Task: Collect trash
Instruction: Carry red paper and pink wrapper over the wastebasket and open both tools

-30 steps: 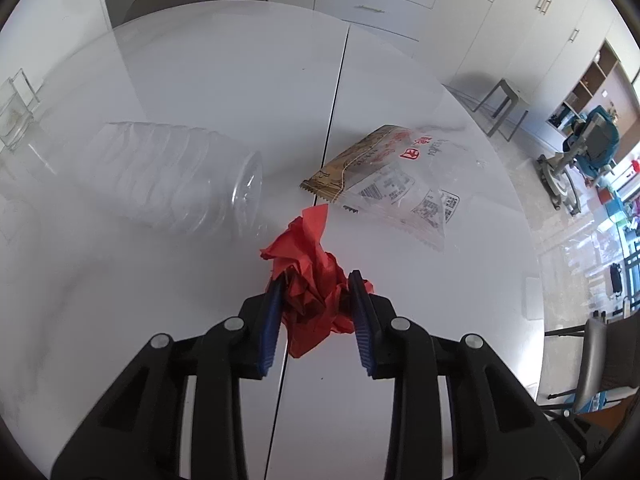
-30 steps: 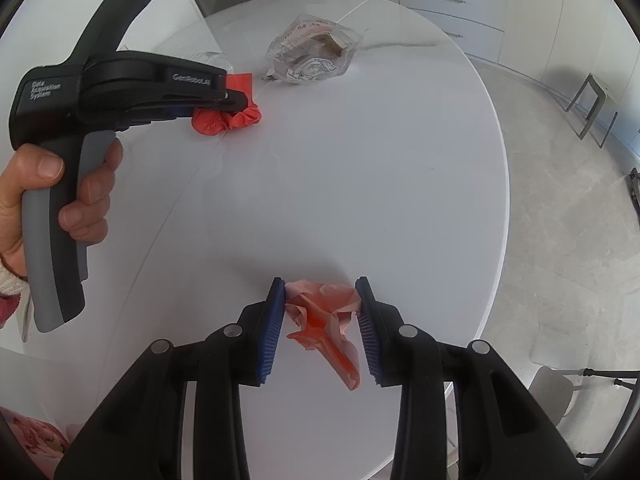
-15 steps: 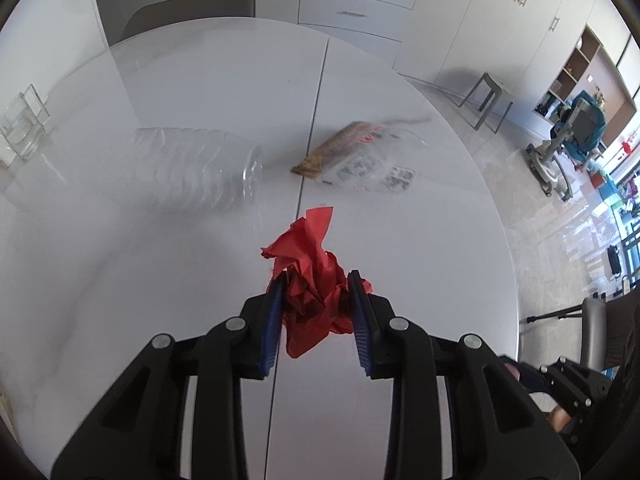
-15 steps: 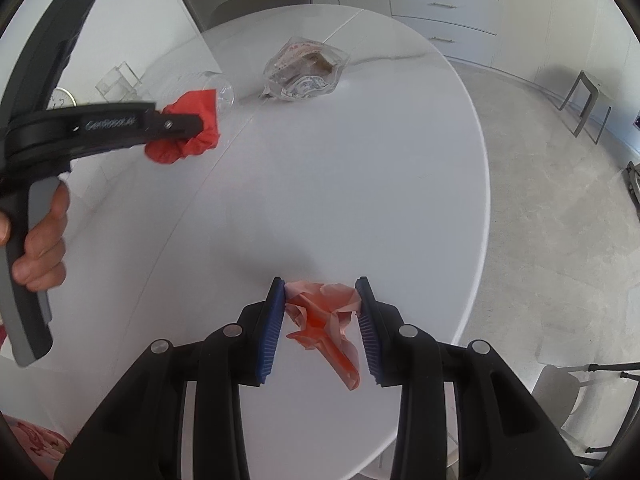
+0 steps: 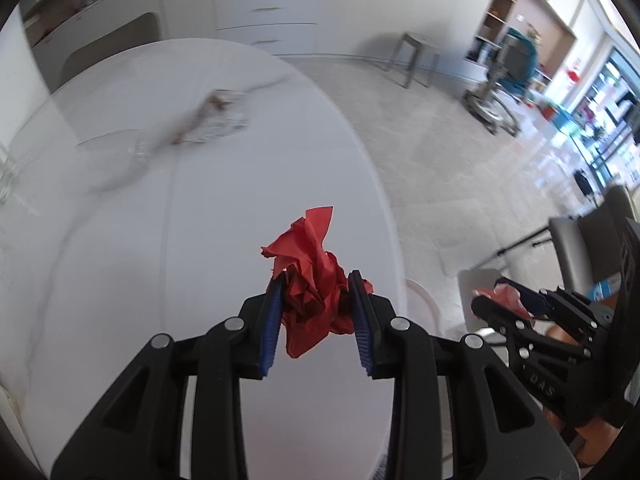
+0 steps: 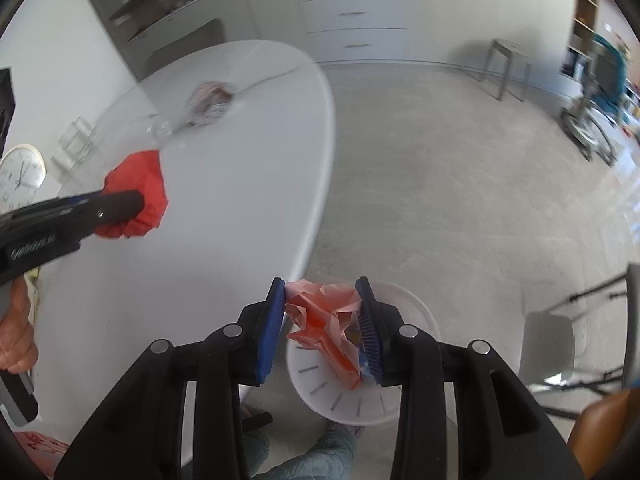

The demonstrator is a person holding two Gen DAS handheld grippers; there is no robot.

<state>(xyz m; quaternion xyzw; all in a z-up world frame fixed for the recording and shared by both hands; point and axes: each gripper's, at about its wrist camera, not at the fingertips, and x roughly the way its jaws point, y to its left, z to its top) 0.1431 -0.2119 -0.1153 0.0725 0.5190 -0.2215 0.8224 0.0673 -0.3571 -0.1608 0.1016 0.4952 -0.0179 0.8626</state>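
Observation:
My left gripper (image 5: 316, 292) is shut on a crumpled red paper (image 5: 312, 276) and holds it above the near right part of the white oval table (image 5: 120, 280). It also shows in the right wrist view (image 6: 136, 200). My right gripper (image 6: 320, 300) is shut on a crumpled pink wrapper (image 6: 324, 324) and hangs past the table edge, over a white round bin (image 6: 396, 364) on the floor. The right gripper also shows in the left wrist view (image 5: 508, 300). A clear plastic bottle (image 5: 116, 160) and a snack bag (image 5: 208, 120) lie blurred on the far side of the table.
A chair (image 5: 108, 48) stands behind the table, with white drawers (image 6: 352, 20) along the back wall. A stool (image 6: 508, 68) and a wheeled frame (image 6: 596, 112) stand on the grey floor. A grey chair (image 6: 556, 336) is at the right. A clock (image 6: 20, 176) is at the left.
Both grippers have swung right and pulled back from the table with their trash. The right gripper now hangs off the table edge over the white bin. The bottle and bag look farther away.

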